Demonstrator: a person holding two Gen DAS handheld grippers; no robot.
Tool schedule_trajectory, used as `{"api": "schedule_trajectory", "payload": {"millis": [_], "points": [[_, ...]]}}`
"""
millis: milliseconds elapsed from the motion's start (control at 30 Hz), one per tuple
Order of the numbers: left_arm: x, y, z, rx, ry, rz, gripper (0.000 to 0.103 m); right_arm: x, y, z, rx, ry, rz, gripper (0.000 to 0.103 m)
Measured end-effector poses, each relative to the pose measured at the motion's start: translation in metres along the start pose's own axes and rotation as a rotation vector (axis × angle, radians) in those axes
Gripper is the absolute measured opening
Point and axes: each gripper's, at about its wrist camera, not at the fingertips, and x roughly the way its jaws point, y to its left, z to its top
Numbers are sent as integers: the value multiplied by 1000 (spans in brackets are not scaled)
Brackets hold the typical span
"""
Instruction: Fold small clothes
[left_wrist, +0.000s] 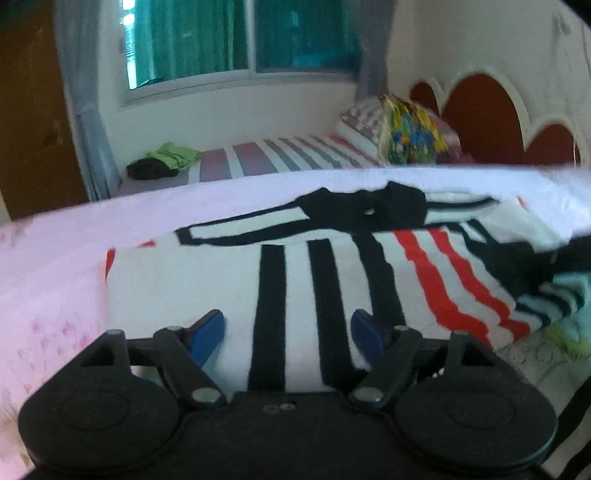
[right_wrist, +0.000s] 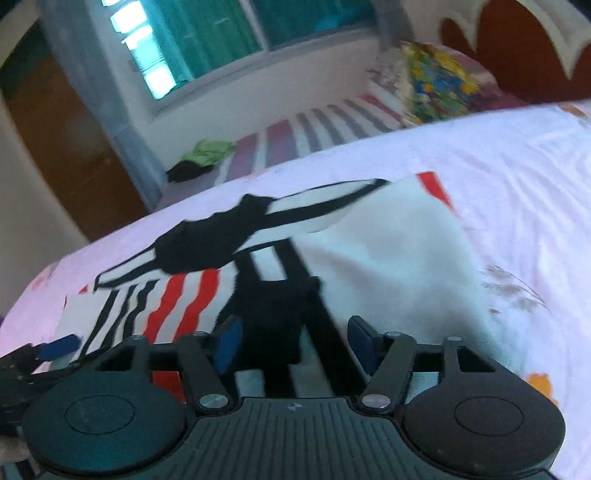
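Observation:
A small white shirt with black and red stripes and a black collar lies on a pale pink bedsheet. My left gripper is open, its blue pads spread just over the shirt's near edge. In the right wrist view the same shirt lies partly folded, its black collar to the left. My right gripper is open above the shirt's near edge, over a black patch. The left gripper's blue tip shows at the far left there.
A light blue striped garment lies bunched at the shirt's right. Behind the bed is a striped mattress with a green and black clothes heap and a colourful pillow. A red headboard is at the right.

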Motion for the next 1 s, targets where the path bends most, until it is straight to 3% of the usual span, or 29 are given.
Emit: {"api": "schedule_trajectory", "payload": {"millis": [33, 100, 233, 333, 433, 467, 533, 600, 733, 800, 867, 967, 1000], "points": [[-1, 2, 1, -6, 4, 0, 77, 2, 1, 0, -7, -3, -4, 30], [0, 3, 4, -6, 11, 2, 77, 3, -2, 1, 14, 1, 41, 7], [-8, 4, 5, 0, -4, 36, 73, -17, 0, 1, -6, -31, 58, 6], [-7, 9, -2, -7, 3, 34, 76, -31, 3, -4, -22, -10, 62, 6], [-7, 11, -2, -19, 5, 29, 77, -15, 5, -14, -70, 39, 0, 6], [-9, 10, 0, -20, 6, 38, 76, -16, 3, -15, -63, 14, 1, 7], [-17, 6, 4, -21, -14, 40, 73, -29, 5, -9, -56, -68, -112, 7], [-24, -3, 8, -34, -32, 2, 74, -38, 9, -3, -58, -110, -37, 7], [-13, -47, 15, 18, -35, -45, 79, -8, 57, -9, -230, -28, 57, 7], [-2, -61, 14, 22, -11, -67, 80, 11, 66, -18, -258, 16, 47, 7], [5, -61, 9, 36, 19, -55, 81, 13, 60, -21, -262, -5, 27, 7], [-4, -34, 2, 18, 26, -58, 83, 4, 31, -17, -179, -18, -34, 7], [-11, -25, -2, 18, 31, -32, 90, 1, 24, -14, -157, -6, -22, 7]]}}
